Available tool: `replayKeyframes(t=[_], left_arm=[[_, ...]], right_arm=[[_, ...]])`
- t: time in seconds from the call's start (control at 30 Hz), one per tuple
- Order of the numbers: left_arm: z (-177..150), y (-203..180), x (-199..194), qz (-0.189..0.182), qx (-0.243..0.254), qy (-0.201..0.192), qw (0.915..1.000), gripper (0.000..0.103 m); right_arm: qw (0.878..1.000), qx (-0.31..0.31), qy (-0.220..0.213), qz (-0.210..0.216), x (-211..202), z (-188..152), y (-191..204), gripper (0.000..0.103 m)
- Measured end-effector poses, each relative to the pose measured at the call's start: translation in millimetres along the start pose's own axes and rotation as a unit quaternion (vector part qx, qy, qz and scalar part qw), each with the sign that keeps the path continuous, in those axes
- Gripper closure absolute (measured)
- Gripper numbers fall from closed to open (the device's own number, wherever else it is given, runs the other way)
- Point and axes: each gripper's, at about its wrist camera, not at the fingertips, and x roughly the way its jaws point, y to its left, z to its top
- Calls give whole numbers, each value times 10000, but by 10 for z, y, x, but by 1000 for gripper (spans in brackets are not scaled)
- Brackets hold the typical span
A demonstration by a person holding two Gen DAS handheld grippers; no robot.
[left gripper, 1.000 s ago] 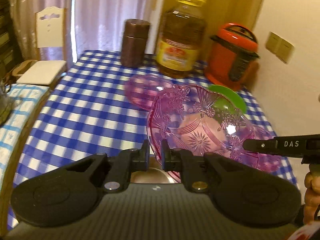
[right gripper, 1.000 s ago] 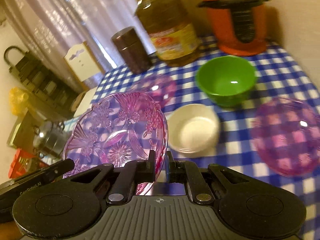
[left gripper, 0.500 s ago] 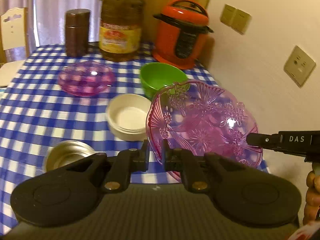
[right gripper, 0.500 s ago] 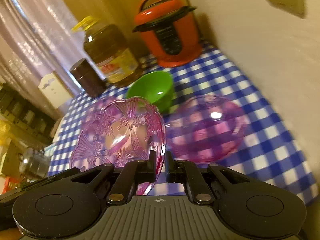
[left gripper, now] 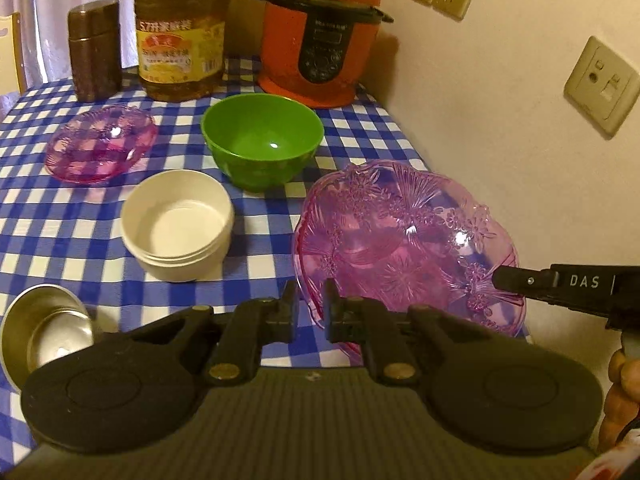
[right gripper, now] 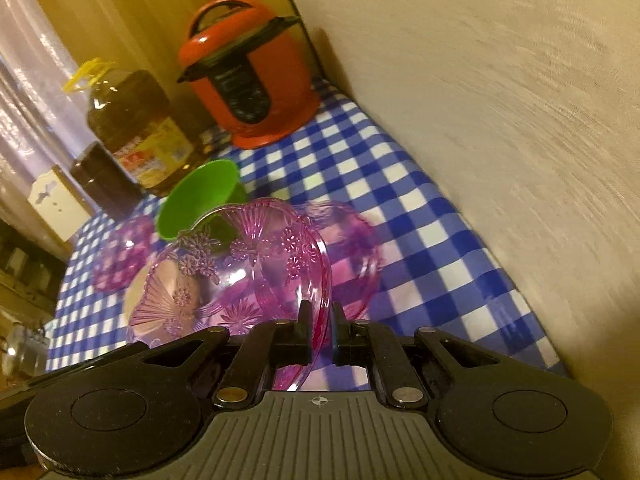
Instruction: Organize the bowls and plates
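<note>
Two grippers pinch one pink glass plate (left gripper: pixel 404 236) by opposite rims: the left gripper (left gripper: pixel 311 308) on its near-left edge, the right gripper (right gripper: pixel 320 330) on its right edge. It hangs over a second pink dish (right gripper: pixel 352 240) near the table's right edge, beside the wall (left gripper: pixel 500 120). A green bowl (left gripper: pixel 262 138) and white bowl (left gripper: pixel 178 224) sit left; open checked cloth (right gripper: pixel 420 208) lies farther along the wall.
</note>
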Motion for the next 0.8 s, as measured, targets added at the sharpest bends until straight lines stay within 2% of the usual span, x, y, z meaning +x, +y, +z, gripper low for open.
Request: replayKeyframes(t=[0.5,0.8], left_arm=[[183,-63,651,147,-91,189,9997,92],[150,-151,841,289,253,214,9990,89]], right_arm=[[9991,-333,72,-268,631,277,-182,95],[9972,-594,68,-449,827,307,-183,94]])
